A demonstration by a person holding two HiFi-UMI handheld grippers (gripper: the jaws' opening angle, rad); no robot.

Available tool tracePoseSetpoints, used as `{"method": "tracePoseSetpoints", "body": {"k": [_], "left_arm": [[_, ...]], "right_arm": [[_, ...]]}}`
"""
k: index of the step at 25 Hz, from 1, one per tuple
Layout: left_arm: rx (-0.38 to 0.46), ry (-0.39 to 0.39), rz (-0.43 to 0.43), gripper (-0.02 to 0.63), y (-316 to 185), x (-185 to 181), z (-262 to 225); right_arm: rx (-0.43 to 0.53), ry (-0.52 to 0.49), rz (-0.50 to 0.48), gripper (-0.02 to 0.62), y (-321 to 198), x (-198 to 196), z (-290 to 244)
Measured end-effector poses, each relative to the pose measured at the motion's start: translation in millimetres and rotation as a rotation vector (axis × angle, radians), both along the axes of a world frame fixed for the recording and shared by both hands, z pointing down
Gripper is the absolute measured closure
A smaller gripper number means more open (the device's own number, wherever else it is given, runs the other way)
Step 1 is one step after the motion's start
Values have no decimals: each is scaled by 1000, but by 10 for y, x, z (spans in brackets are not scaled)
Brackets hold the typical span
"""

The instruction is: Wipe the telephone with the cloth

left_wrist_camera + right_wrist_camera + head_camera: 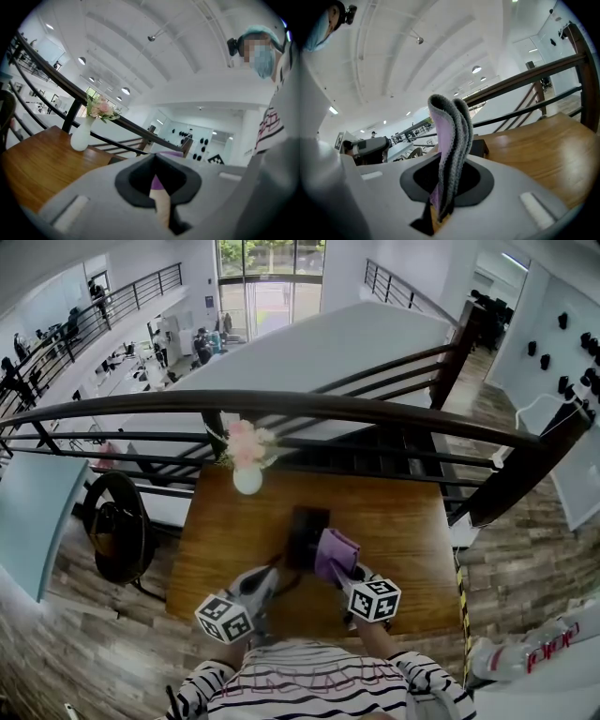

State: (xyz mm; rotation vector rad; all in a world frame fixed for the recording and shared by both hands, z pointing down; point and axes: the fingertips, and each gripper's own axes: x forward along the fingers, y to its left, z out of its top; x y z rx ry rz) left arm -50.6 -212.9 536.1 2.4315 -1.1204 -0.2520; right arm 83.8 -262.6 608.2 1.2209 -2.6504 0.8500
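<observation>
A black telephone point(307, 524) lies on the middle of the wooden table point(403, 521). My right gripper point(349, 576) is shut on a folded purple and grey cloth point(336, 554), which sits just right of the phone's near end. In the right gripper view the cloth point(450, 140) rises upright from the shut gripper point(440, 206), and the phone point(478, 148) shows dark behind it. My left gripper point(270, 577) lies at the phone's near left corner. In its own view the left gripper point(161, 206) has its jaws together with nothing seen between them, and the cloth point(158, 183) shows purple beyond.
A white vase point(247, 479) with pink flowers stands at the table's far edge, also the vase point(80, 134) in the left gripper view. A dark railing point(375, 413) runs behind the table. A round black chair point(117, 526) stands left of it.
</observation>
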Motion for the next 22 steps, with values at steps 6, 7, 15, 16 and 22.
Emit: {"method": "tracePoseSetpoints", "body": {"k": [6,7,15,16,22], "left_arm": [[1,-4,-2,606,60,67,5],[1,-5,-2,606,67,78,10],[-1,-6,-4,606,155,208,16],[-2,-6,-5,606,172,210,26],[1,-5,-10,606,265,314,17]], "right_arm": [[40,-64,-28,541,193,10,-268],[45,-71,-32,541,223,12,-295],[71,-85,-53,541,449,95,-413],[74,-83,-57,541,472,96,-411],[89,-66,-83,541,602,154,-429]]}}
